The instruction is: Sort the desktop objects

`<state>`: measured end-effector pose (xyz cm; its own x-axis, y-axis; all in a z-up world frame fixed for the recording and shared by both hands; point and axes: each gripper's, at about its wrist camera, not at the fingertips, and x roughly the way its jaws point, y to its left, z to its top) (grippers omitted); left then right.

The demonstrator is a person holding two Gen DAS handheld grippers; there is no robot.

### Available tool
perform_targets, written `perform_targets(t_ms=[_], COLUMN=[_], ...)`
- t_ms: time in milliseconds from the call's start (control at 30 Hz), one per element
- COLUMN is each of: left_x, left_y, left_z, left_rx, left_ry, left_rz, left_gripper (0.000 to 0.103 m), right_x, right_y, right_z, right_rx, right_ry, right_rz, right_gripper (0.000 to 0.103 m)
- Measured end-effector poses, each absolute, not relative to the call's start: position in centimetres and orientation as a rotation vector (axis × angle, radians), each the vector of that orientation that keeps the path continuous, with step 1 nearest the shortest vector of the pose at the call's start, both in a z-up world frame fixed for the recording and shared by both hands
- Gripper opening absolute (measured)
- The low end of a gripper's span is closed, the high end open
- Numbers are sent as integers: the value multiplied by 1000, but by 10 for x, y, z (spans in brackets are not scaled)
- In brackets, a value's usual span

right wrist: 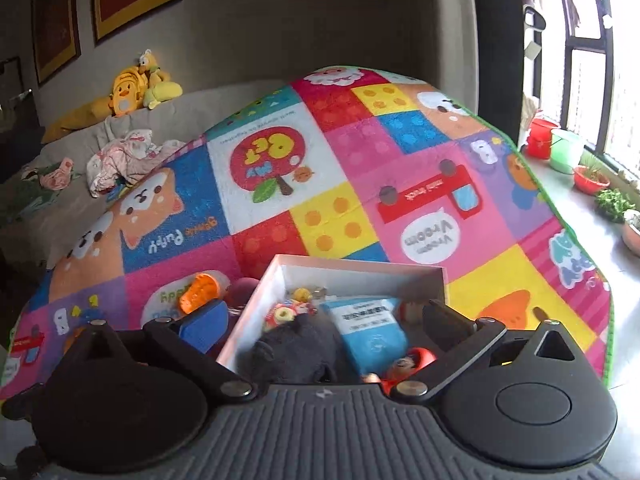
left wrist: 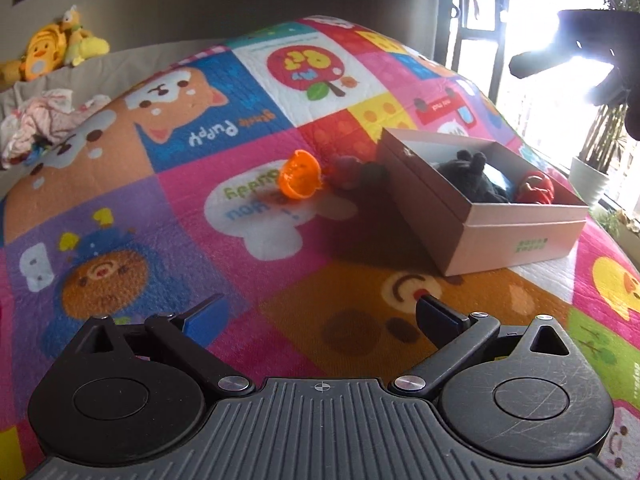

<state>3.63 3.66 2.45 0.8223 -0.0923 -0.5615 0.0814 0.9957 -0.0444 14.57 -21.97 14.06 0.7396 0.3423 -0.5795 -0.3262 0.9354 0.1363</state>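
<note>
A pale cardboard box (left wrist: 520,236) stands on the colourful play mat (left wrist: 248,248), right of centre. It holds a black plush toy (left wrist: 472,178) and a red toy (left wrist: 536,192). An orange plastic cup (left wrist: 301,175) lies on its side left of the box, with a dark reddish ball (left wrist: 346,172) beside it. My left gripper (left wrist: 320,316) is open and empty, low over the mat. My right gripper (right wrist: 324,320) is open and empty above the box (right wrist: 360,270), over the black plush (right wrist: 296,348) and a blue packet (right wrist: 372,330). The orange cup (right wrist: 200,292) lies left of the box.
A grey sofa (right wrist: 60,184) with crumpled clothes (right wrist: 124,160) and yellow plush toys (right wrist: 132,88) stands behind the mat. Flower pots and buckets (right wrist: 560,148) line the window sill at right. The right gripper's dark silhouette (left wrist: 592,60) hangs at the upper right of the left wrist view.
</note>
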Motion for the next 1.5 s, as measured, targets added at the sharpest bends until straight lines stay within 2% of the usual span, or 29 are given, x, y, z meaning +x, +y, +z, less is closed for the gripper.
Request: perform_targets(t_ms=[133, 200, 267, 300, 433, 467, 500, 567, 733, 767, 833, 867, 900, 933, 1133, 1367, 1433, 1500], left_x=[47, 49, 49, 48, 46, 46, 46, 46, 45, 45, 44, 44, 43, 42, 24, 1, -1, 3], left_y=[57, 69, 76, 78, 77, 76, 76, 78, 78, 77, 76, 75, 74, 73, 61, 54, 49, 44], left_z=[20, 18, 16, 16, 14, 14, 14, 13, 13, 14, 14, 13, 13, 14, 13, 9, 9, 8], left_rx=[-33, -81, -129, -141, -141, -141, -144, -156, -157, -155, -152, -151, -147, -142, -83, -65, -48, -38], left_ry=[589, 599, 602, 599, 599, 599, 600, 604, 605, 605, 609, 613, 615, 617, 633, 677, 679, 691], left_rz=[-7, -2, -15, -21, -55, -60, -62, -61, -69, -71, -73, -75, -80, -84, -162, -262, -257, -247], left_gripper=[102, 102, 102, 102, 102, 102, 102, 102, 103, 103, 103, 103, 103, 103, 103, 103, 103, 103], right_x=[185, 211, 239, 252, 290, 297, 300, 301, 297, 293, 285, 281, 276, 271, 216, 162, 155, 164], right_y=[-151, -116, -84, -70, -31, -26, -23, -19, -19, -20, -20, -20, -20, -20, -23, -67, -82, -86], right_z=[135, 125, 109, 100, 62, 53, 47, 38, 34, 35, 35, 33, 31, 28, 28, 46, 69, 86], right_rx=[13, -16, -28, -50, -138, -138, -136, -145, -167, -159, -147, -140, -133, -126, -129, 21, 18, 5], right_ry=[711, 771, 836, 857, 918, 938, 945, 942, 985, 1004, 1042, 1070, 1098, 1118, 1159, 1294, 1168, 1040], right_rz=[430, 466, 458, 439, 369, 363, 355, 355, 385, 407, 454, 477, 492, 504, 632, 796, 780, 695], right_gripper=[101, 76, 68, 67, 66, 70, 78, 83, 83, 80, 67, 55, 48, 46, 46, 47, 55, 77])
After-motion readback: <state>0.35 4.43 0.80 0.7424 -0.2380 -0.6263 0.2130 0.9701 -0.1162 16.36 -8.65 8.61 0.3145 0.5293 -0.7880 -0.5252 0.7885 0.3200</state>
